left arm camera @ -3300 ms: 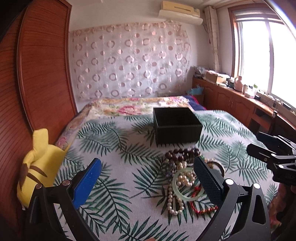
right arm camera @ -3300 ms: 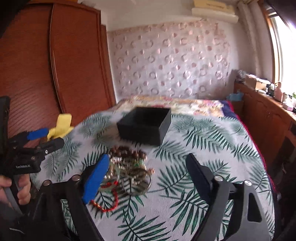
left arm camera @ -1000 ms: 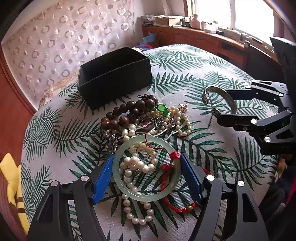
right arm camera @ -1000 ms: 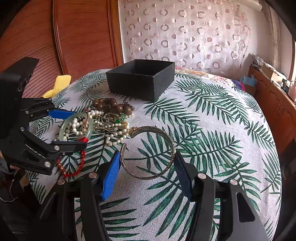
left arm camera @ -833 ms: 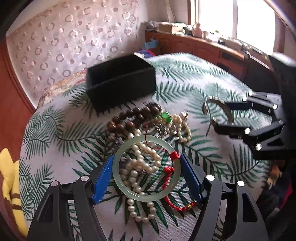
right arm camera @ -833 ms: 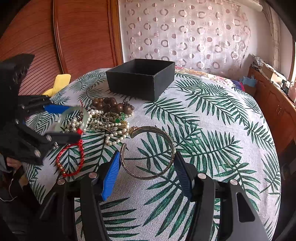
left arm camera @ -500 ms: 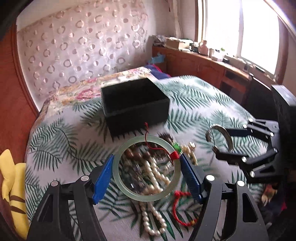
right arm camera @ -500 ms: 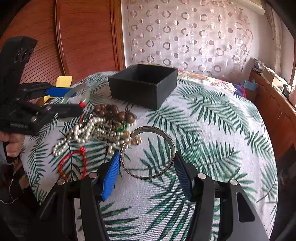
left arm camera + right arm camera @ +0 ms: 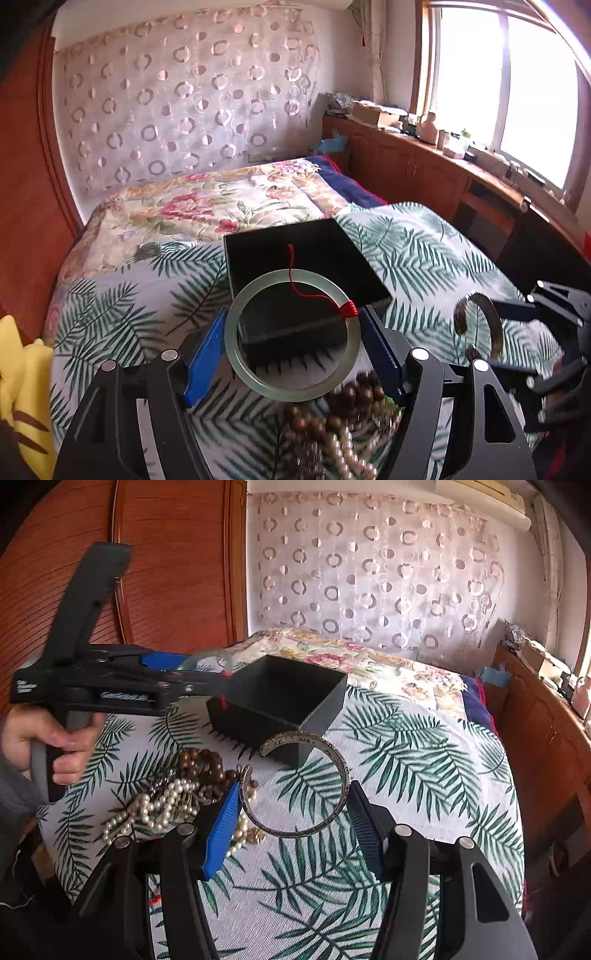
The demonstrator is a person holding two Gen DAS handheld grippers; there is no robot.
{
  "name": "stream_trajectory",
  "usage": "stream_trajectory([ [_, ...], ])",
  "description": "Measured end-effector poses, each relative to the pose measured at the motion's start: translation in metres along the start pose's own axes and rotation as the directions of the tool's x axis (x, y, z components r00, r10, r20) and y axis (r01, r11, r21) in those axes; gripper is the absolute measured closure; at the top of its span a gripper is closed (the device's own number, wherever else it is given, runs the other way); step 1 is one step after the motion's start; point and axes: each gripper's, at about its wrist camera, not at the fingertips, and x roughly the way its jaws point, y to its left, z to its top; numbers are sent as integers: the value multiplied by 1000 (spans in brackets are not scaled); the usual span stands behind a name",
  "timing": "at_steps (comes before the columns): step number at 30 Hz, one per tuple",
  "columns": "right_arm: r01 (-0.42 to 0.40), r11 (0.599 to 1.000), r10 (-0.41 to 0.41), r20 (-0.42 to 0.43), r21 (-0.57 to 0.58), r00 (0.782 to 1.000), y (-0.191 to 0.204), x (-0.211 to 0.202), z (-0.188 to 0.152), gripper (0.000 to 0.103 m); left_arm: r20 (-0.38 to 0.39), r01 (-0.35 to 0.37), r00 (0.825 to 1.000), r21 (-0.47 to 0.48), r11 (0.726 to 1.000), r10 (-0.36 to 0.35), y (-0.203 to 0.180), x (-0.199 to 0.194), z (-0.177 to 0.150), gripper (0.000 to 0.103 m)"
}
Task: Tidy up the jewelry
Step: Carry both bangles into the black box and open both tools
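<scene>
My left gripper (image 9: 292,343) is shut on a pale green jade bangle (image 9: 236,350) with a red thread, held in the air in front of the open black box (image 9: 295,254). In the right wrist view the left gripper (image 9: 207,672) sits at the box's (image 9: 325,709) left side. My right gripper (image 9: 293,812) is shut on a silver cuff bracelet (image 9: 341,764), held above the cloth just before the box; it also shows in the left wrist view (image 9: 495,332). A pile of brown beads (image 9: 201,764) and pearls (image 9: 147,812) lies on the cloth below.
The palm-leaf cloth (image 9: 406,775) covers a rounded surface that falls away at the right and front. A yellow plush toy (image 9: 22,391) lies at the left edge. A wooden wardrobe (image 9: 166,572) stands at the left, cabinets (image 9: 424,173) at the right.
Both grippers closed on their bangles on the cloth, then lifted them. The left gripper has moved forward and up to the box; the right one has risen and moved closer to the box.
</scene>
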Motion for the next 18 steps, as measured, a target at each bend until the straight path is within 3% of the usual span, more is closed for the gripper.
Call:
stream_trajectory([
  [18, 32, 999, -32, 2, 39, 999, -20, 17, 16, 42, -98, -23, 995, -5, 1000, 22, 4, 71, 24, 34],
])
